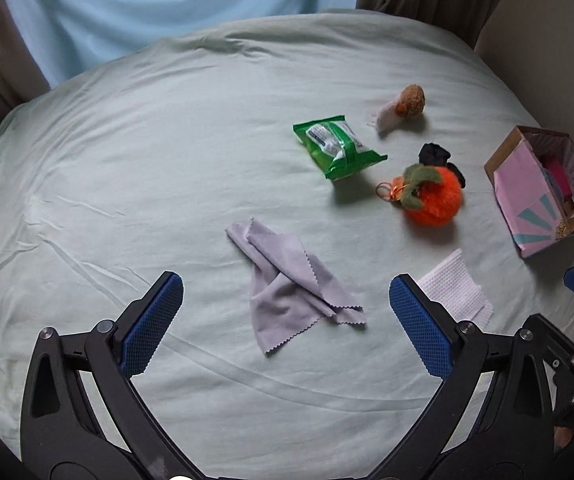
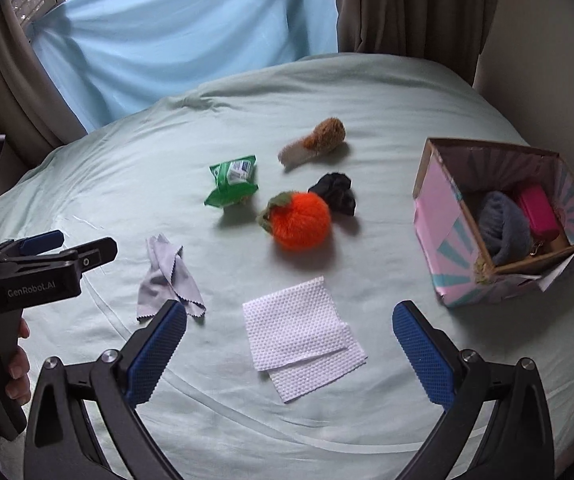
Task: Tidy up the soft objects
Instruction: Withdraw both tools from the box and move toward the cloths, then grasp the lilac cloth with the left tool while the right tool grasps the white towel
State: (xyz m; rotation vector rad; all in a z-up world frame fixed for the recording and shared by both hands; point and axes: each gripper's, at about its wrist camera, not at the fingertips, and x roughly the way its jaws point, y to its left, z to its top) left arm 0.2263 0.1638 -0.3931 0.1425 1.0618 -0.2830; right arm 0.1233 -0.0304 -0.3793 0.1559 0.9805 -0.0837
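Observation:
On the pale green bed sheet lie a grey cloth (image 1: 291, 284) (image 2: 169, 280), a white paper towel (image 2: 301, 334) (image 1: 455, 292), an orange plush pumpkin (image 1: 431, 196) (image 2: 299, 220), a green wipes pack (image 1: 337, 148) (image 2: 233, 184), a black scrunchie (image 2: 335, 194) (image 1: 435, 154) and a brown plush drumstick (image 1: 403, 104) (image 2: 319, 140). My left gripper (image 1: 287, 304) is open and empty, hovering over the grey cloth. My right gripper (image 2: 289, 338) is open and empty above the paper towel. The left gripper also shows in the right wrist view (image 2: 67, 250).
An open pink cardboard box (image 2: 447, 216) (image 1: 527, 196) stands at the right bed edge, holding a grey knit item (image 2: 501, 228) and a pink case (image 2: 537, 210). A blue curtain (image 2: 183, 32) and brown drapes (image 2: 407, 4) hang behind the bed.

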